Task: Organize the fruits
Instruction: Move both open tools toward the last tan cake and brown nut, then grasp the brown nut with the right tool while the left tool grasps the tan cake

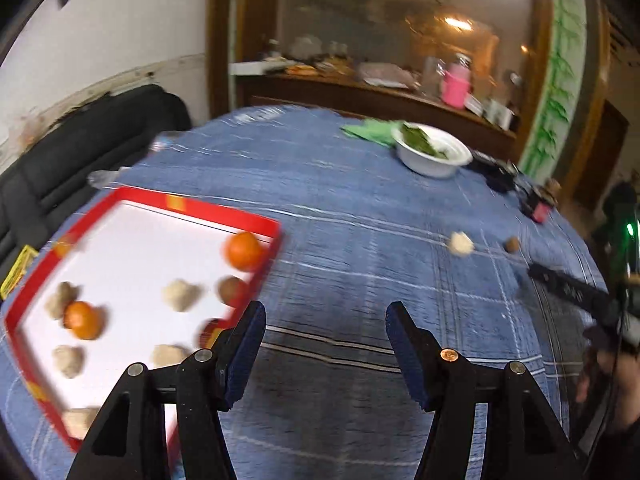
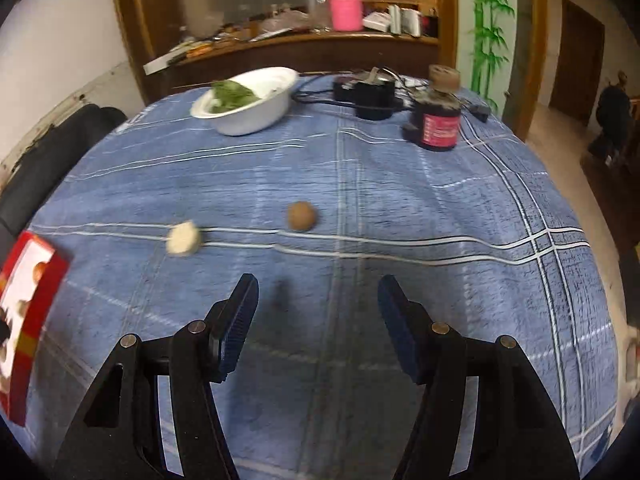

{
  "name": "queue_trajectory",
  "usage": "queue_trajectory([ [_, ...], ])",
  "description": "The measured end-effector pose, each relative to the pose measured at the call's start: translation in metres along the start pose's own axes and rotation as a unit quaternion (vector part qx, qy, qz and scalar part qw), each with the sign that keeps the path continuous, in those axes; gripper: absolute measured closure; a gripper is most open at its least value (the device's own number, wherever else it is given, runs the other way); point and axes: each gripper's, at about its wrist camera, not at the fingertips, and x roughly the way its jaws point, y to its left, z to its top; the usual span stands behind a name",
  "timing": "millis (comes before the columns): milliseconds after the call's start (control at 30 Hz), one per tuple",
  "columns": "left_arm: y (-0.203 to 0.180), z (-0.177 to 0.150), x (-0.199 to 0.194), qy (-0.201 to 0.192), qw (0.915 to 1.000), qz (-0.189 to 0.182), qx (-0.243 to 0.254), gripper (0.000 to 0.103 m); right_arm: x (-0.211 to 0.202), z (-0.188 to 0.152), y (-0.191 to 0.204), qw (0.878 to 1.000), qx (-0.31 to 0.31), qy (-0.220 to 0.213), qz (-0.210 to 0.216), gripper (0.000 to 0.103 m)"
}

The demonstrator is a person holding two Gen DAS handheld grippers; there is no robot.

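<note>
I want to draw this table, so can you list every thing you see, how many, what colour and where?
box: one, red rim, white inside, left side of table.
oranges: two, orange, in the box.
pale lumpy fruits: several, beige, in the box.
loose pale fruit: one, beige, on the cloth.
loose brown fruit: one, brown, on the cloth, right of the pale one.
bowl: one, white, greens inside, far side.
jar: one, dark, red label, far right.
tablecloth: one, blue checked.
left gripper: open, nothing in it.
right gripper: open, nothing in it.
</note>
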Motion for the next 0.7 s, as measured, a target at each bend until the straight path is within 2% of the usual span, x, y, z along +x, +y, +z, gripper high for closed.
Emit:
queue_trajectory([
  [233,-0.019,0.01,0.03,0.018,0.9996,-0.011,0.02,0.042,0.034,0.03,0.014,1.0,-0.023,0.006,0.001,0.042],
  [267,-0.023,0.013,0.034,0.017,0.9995,-0.014,0.023,0.042,0.043,0.035,0.017,1.0,-0.024,0.011,-0.004,0.049],
  [300,-0.027,0.014,0.038,0.017,0.9994,-0.016,0.026,0.042,0.051,0.037,0.016,0.999,-0.025,0.02,-0.009,0.066],
  [333,-0.034,0.018,0.046,0.019,0.9992,-0.021,0.027,0.042,0.06,0.04,0.015,0.999,-0.021,0.035,-0.015,0.073],
  [367,-0.04,0.02,0.051,0.021,0.999,-0.026,0.029,0.042,0.058,0.043,0.014,0.999,-0.019,0.03,-0.012,0.083],
  [400,-0.047,0.022,0.057,0.023,0.9988,-0.031,0.031,0.042,0.057,0.044,0.013,0.999,-0.018,0.04,-0.002,0.083],
  [533,-0.088,0.035,0.088,0.026,0.9972,-0.05,0.049,0.042,0.041,0.029,0.0,0.999,-0.015,0.033,-0.003,0.083],
  [667,-0.124,0.048,0.118,0.033,0.9967,-0.048,0.057,0.042,0.019,0.006,-0.019,1.0,0.005,0.029,0.01,0.083],
  [700,-0.131,0.051,0.128,0.048,0.9959,-0.051,0.058,0.042,0.014,0.002,-0.022,1.0,0.007,0.027,0.013,0.083],
])
